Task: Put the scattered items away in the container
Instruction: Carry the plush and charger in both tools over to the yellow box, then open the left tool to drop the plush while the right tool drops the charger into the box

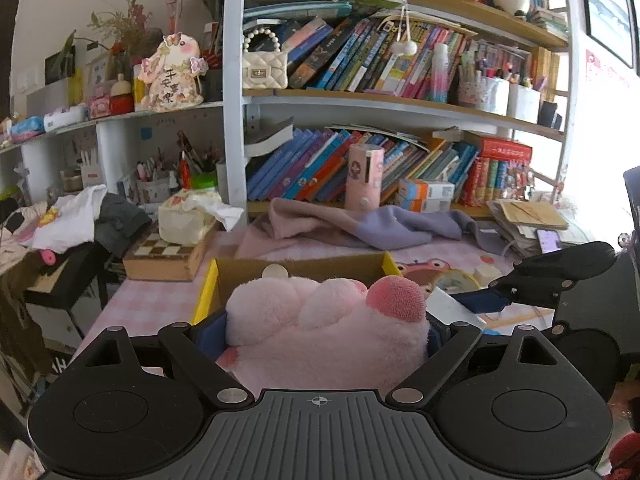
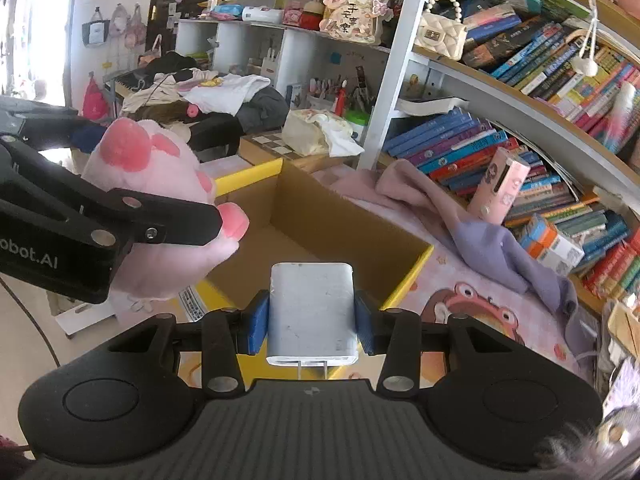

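Observation:
My left gripper is shut on a fluffy pink plush paw and holds it just in front of the open cardboard box with yellow edges. In the right wrist view the paw hangs at the left, over the box's near left side. My right gripper is shut on a white charger block, its prongs toward the camera, above the box's near rim. The box's inside looks bare brown. The right gripper also shows in the left wrist view.
The box stands on a pink cartoon desk mat. A pink and purple cloth lies behind it. A chessboard box with a tissue pack is at the left. Bookshelves rise behind, and a pink cylinder stands there.

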{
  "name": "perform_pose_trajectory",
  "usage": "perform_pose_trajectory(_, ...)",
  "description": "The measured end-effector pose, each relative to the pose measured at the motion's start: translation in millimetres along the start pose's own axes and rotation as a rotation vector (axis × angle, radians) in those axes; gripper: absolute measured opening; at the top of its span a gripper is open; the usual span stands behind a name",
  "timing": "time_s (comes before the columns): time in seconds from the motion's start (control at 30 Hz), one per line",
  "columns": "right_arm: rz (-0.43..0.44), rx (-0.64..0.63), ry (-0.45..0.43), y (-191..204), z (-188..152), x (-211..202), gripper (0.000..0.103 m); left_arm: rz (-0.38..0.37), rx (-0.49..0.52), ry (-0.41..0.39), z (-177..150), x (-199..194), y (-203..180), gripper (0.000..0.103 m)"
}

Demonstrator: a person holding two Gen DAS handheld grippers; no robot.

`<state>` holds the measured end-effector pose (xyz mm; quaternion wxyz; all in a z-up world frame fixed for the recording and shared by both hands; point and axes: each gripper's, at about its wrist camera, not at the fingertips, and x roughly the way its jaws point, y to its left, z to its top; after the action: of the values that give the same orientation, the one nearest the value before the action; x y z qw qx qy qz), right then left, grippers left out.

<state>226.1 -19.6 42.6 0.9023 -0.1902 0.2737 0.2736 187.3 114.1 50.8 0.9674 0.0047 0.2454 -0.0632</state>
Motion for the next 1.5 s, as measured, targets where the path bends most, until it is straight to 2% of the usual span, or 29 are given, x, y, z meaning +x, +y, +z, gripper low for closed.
perform_pose_trajectory(0.27,0.057,-0.105,0.007,-24,18,47,0.041,0.032,0.062,0.06,22,48,4,0.091)
perform_pose_trajectory(0.37,0.08,-0.202,0.012,-29,23,69,0.041,0.04,0.088,0.092,29,70,5,0.091)
perform_pose_trajectory(0.53,0.095,-0.466,0.04,-33,29,110,0.041,0.058,0.133,0.167,40,108,9,0.092)
perform_pose_trajectory(0.7,0.16,-0.582,0.086,-39,31,145,0.041,0.061,0.14,0.271,42,148,18,0.092)
perform_pose_trajectory(0.8,0.191,-0.664,0.104,-39,26,160,0.041,0.036,0.104,0.324,36,168,24,0.092)
perform_pose_trajectory(0.9,0.237,-0.726,0.145,-38,24,175,0.041,0.042,0.102,0.369,30,187,25,0.092)
perform_pose_trajectory(1.1,0.289,-0.81,0.226,-37,20,199,0.042,0.085,0.174,0.451,23,215,22,0.092)
perform_pose_trajectory(1.3,0.328,-0.872,0.273,-38,15,210,0.042,0.093,0.226,0.494,22,232,18,0.092)
perform_pose_trajectory(1.5,0.357,-0.858,0.269,-43,18,212,0.041,0.109,0.225,0.503,22,239,18,0.096)
